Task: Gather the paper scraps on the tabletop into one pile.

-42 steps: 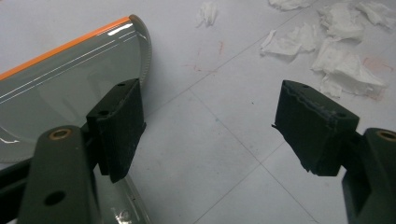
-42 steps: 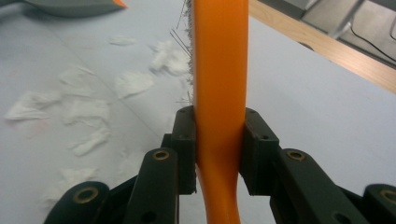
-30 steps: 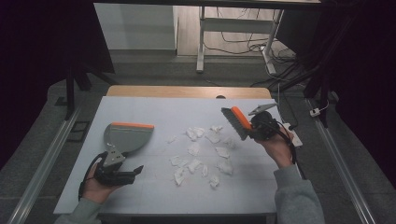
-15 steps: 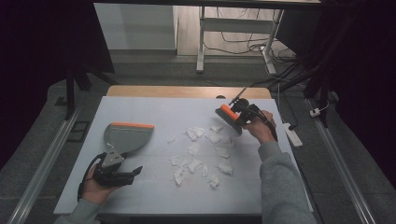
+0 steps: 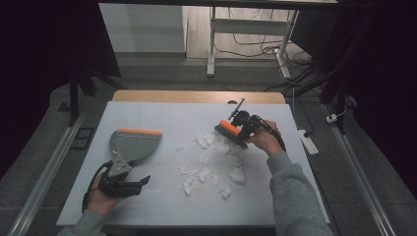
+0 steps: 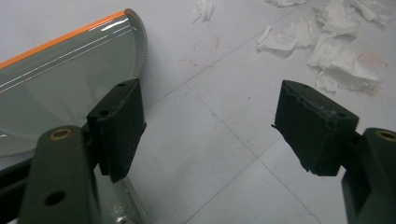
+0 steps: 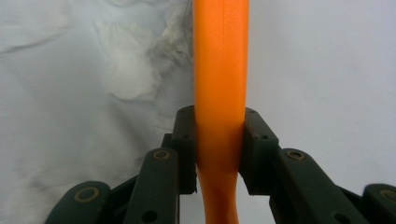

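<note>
A grey dustpan (image 5: 132,143) with an orange front lip lies on the left of the white table (image 5: 162,115). My left gripper (image 5: 123,184) rests just behind its handle, open; in the left gripper view the jaws (image 6: 208,126) stand wide apart over bare table, with the dustpan (image 6: 56,79) at their left. Several crumpled white paper scraps (image 5: 209,162) are scattered mid-table. My right gripper (image 5: 242,129) is shut on the orange brush (image 5: 227,129), whose head sits low at the far edge of the scraps. In the right gripper view the orange handle (image 7: 219,70) runs up between the jaws (image 7: 219,149), with scraps (image 7: 121,56) to its left.
A wooden strip (image 5: 196,96) edges the table's far side. A white power strip (image 5: 308,141) lies just off the right edge. Metal rails (image 5: 49,167) run along the floor on both sides, and a white stand (image 5: 211,44) is beyond the table.
My right gripper has carried the brush left and down, from the table's right side to the far edge of the paper scraps. The left gripper and the dustpan have stayed put.
</note>
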`<control>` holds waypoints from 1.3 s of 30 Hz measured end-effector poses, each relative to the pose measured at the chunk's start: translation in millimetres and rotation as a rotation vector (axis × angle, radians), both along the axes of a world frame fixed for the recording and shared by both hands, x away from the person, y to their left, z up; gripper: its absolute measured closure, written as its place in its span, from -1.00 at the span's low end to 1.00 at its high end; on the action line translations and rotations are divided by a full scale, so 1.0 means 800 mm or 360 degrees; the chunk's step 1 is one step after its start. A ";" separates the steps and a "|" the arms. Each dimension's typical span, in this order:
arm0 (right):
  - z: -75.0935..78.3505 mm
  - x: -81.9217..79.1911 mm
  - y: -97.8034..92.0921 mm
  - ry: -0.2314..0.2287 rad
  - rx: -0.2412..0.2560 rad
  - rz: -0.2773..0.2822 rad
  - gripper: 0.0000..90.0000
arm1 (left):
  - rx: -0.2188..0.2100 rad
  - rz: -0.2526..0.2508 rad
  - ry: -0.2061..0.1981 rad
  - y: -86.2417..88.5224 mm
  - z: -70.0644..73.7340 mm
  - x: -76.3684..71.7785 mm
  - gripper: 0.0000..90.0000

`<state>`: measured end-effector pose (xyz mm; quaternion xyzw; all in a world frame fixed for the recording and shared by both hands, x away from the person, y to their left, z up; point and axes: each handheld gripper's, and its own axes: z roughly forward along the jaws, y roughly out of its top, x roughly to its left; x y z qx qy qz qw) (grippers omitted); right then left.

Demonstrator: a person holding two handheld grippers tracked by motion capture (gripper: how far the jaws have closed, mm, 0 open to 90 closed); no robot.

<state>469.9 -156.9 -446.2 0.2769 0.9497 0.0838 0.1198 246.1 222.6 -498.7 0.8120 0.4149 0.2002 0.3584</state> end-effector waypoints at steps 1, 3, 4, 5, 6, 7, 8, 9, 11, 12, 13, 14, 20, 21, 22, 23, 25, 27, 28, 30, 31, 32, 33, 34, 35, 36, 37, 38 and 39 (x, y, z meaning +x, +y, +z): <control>0.000 -0.005 0.003 0.0019 0.0022 0.0026 0.56 | 0.0001 0.0000 0.0001 0.000 0.000 0.000 -0.44; 0.000 -0.014 0.008 0.0045 0.0043 0.0062 0.56 | 0.0001 -0.0001 0.0003 0.000 0.000 0.000 -0.44; 0.000 -0.020 0.011 0.0054 0.0045 0.0099 0.56 | 0.0000 -0.0001 0.0004 0.000 0.000 0.000 -0.44; 0.001 -0.026 0.013 0.0068 0.0063 0.0110 0.56 | 0.0001 -0.0002 0.0005 -0.001 0.000 0.000 -0.44; 0.002 -0.030 0.014 0.0092 0.0093 0.0125 0.56 | 0.0000 -0.0002 0.0005 -0.001 0.000 0.000 -0.44; 0.004 -0.033 0.014 0.0121 0.0131 0.0146 0.56 | 0.0000 -0.0003 0.0005 -0.001 0.000 0.000 -0.44; 0.007 -0.036 0.014 0.0135 0.0164 0.0148 0.56 | -0.0002 -0.0004 0.0006 -0.001 0.000 0.000 -0.44; 0.013 -0.039 0.013 0.0116 0.0209 0.0163 0.56 | -0.0002 -0.0004 0.0007 0.000 0.000 -0.001 -0.44; 0.024 -0.042 0.009 0.0068 0.0255 0.0144 0.56 | -0.0009 -0.0001 0.0002 0.000 0.000 -0.001 -0.44; 0.030 -0.042 0.006 0.0038 0.0266 0.0134 0.56 | -0.0011 0.0000 0.0002 0.000 0.000 -0.001 -0.44; 0.036 -0.042 0.002 0.0004 0.0281 0.0115 0.56 | -0.0012 0.0001 0.0002 0.000 0.000 -0.001 -0.44; 0.040 -0.041 -0.001 -0.0024 0.0278 0.0100 0.56 | -0.0012 0.0001 0.0004 0.000 0.000 0.000 -0.44; 0.043 -0.026 -0.006 -0.0126 0.0249 0.0007 0.56 | -0.0004 -0.0003 0.0008 -0.001 0.000 0.000 -0.44; 0.040 -0.022 -0.004 -0.0136 0.0237 -0.0003 0.56 | -0.0005 -0.0002 0.0007 -0.001 0.000 0.000 -0.44; 0.036 -0.016 0.001 -0.0146 0.0202 -0.0009 0.56 | -0.0006 0.0000 0.0007 -0.001 0.000 0.000 -0.44; 0.031 -0.010 0.006 -0.0157 0.0159 0.0000 0.56 | -0.0006 0.0003 0.0006 -0.001 0.000 0.000 -0.44; 0.025 0.000 0.016 -0.0173 0.0104 0.0012 0.56 | -0.0009 0.0005 0.0003 0.000 0.000 0.000 -0.44; 0.018 0.011 0.031 -0.0155 0.0074 0.0036 0.56 | -0.0010 0.0006 0.0003 0.001 0.000 0.000 -0.44; 0.015 0.014 0.037 -0.0150 0.0062 0.0045 0.56 | -0.0014 0.0007 0.0002 0.001 0.000 0.000 -0.44; 0.007 0.020 0.054 -0.0118 0.0015 0.0078 0.56 | -0.0018 0.0007 0.0001 0.003 0.001 0.001 -0.44; 0.003 0.021 0.060 -0.0106 -0.0004 0.0092 0.56 | -0.0022 0.0006 -0.0001 0.003 0.001 0.001 -0.44; 0.001 0.022 0.065 -0.0101 -0.0031 0.0127 0.56 | -0.0022 0.0007 -0.0003 0.003 0.001 0.001 -0.44; -0.002 0.022 0.070 -0.0094 -0.0036 0.0159 0.56 | -0.0023 0.0005 -0.0003 0.004 0.001 0.001 -0.44; -0.003 0.021 0.073 -0.0087 -0.0029 0.0179 0.56 | -0.0027 0.0005 -0.0006 0.004 0.001 0.000 -0.44; -0.005 0.019 0.078 -0.0074 -0.0032 0.0201 0.56 | -0.0029 0.0005 -0.0005 0.005 0.001 0.000 -0.44; -0.006 0.014 0.084 -0.0069 -0.0055 0.0223 0.56 | -0.0029 0.0005 -0.0005 0.006 0.001 0.001 -0.44; -0.007 0.010 0.086 -0.0066 -0.0073 0.0258 0.56 | -0.0029 0.0006 -0.0006 0.006 0.001 0.001 -0.44; -0.006 0.007 0.087 -0.0056 -0.0100 0.0293 0.56 | -0.0030 0.0005 -0.0007 0.006 0.001 0.001 -0.44; -0.007 0.002 0.089 -0.0044 -0.0111 0.0320 0.57 | -0.0031 0.0004 -0.0008 0.006 0.002 0.001 -0.44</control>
